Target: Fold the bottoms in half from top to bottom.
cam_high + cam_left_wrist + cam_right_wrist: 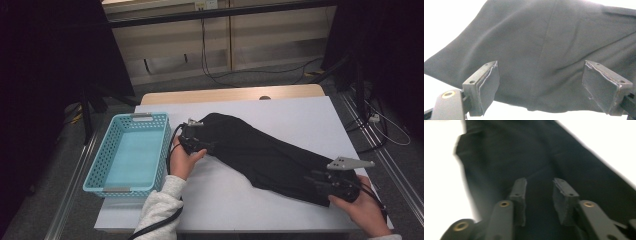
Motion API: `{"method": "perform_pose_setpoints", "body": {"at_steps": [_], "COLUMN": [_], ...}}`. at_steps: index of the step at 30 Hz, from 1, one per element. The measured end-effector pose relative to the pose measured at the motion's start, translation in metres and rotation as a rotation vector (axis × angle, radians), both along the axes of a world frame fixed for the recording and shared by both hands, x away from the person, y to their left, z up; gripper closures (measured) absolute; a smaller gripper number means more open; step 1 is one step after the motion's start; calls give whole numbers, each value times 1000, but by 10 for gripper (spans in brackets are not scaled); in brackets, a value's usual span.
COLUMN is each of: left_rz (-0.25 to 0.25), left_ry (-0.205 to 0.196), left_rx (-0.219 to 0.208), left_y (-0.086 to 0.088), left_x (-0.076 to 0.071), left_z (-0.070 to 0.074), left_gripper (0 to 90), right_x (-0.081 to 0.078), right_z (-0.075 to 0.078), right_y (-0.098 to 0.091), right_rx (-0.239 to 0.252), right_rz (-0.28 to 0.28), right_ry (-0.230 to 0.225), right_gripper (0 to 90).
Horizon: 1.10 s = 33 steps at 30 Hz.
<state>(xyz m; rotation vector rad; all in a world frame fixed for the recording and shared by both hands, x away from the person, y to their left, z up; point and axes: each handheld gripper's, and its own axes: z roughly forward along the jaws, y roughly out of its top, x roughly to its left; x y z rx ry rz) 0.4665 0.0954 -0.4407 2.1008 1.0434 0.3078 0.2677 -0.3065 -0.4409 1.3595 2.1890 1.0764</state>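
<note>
Black trousers (265,155) are lying slantwise across the white table (300,115), right of the blue basket (131,152), while you are holding your left gripper (192,140) wide open at their far-left end and your right gripper (325,181) slightly parted, gripping nothing, over their near-right end.

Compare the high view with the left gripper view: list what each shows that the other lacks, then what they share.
High view alone: the blue basket at the table's left, the white table as a whole, both of the person's hands, the right hand-held gripper at the cloth's near-right end, and the floor with cables behind.

Left gripper view alone: the left hand-held gripper seen close, its two grey pads standing wide apart with nothing pinched, and a seam and folds in the fabric.

Both: the black cloth lying on the white tabletop.
</note>
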Motion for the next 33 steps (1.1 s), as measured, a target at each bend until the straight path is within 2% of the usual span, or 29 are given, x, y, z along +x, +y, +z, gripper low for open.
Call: {"method": "perform_pose_setpoints", "body": {"at_steps": [1, 3, 5, 7, 10, 11, 12, 13, 14, 16, 18, 23, 24, 25, 26, 27, 28, 29, 30, 31, 33], "left_rz": [0, -4, -7, -10, -10, -9, -4, -3, -6, -2, -4, 3, 2, -3, 1, 1, -1, 0, -1, 0, -1], "left_ry": [0, 4, 4, 7, 7, 8, 4, 4, 11, 8, 11, 2, 2, 8, 3, 3, 6, 7, 5, 4, 2], "left_rx": [0, 2, 3, 1, 1, 1, -1, -2, 1, 1, -4, -8, -8, -9, -5, -5, -5, -4, -1, -2, -4], "left_y": [0, -1, -3, -3, -3, -3, -3, -3, -2, -1, -1, 0, 0, 1, 1, 1, 1, 1, 1, 1, 2], "left_x": [0, -1, -2, -2, -2, -2, -2, -2, -1, 0, 0, -1, -1, -1, -1, -1, -1, -1, -2, -2, -3], "left_z": [0, -1, -1, 0, 0, -1, -1, -2, -2, -2, -2, -1, -1, 0, -1, -1, -1, -1, -1, -1, 0], "left_gripper": [150, 150, 149, 149, 149, 149, 148, 148, 149, 148, 147, 147, 147, 147, 146, 146, 146, 146, 145, 145, 145], "right_x": [0, -11, -19, -21, -19, -17, -16, -16, -16, -17, -19, -27, -27, -26, -24, -24, -19, -19, -12, -12, 0], "right_z": [0, -1, -5, -8, -13, -15, -15, -15, -14, -14, -11, -9, -7, -5, -1, -1, 4, 4, 8, 8, 11], "right_y": [0, 8, 17, 20, 22, 23, 24, 24, 24, 24, 22, 21, 22, 21, 18, 18, 11, 11, 2, 2, -13], "right_rx": [0, 6, -20, -29, -70, -58, -62, -62, -49, -47, -49, -41, -46, -44, -33, -33, -52, -52, -57, -57, -67], "right_rz": [0, 30, 66, 90, 76, 82, 82, 82, 117, 120, 146, 188, 181, 179, 190, 190, 140, 140, 82, 82, -12], "right_ry": [0, 3, 14, 32, 38, 36, 40, 40, 52, 58, 69, 103, 93, 75, 57, 57, 24, 24, -10, -10, -38], "right_gripper": [641, 669, 672, 671, 663, 669, 751, 751, 881, 888, 893, 876, 832, 719, 668, 668, 613, 613, 573, 573, 585]}}
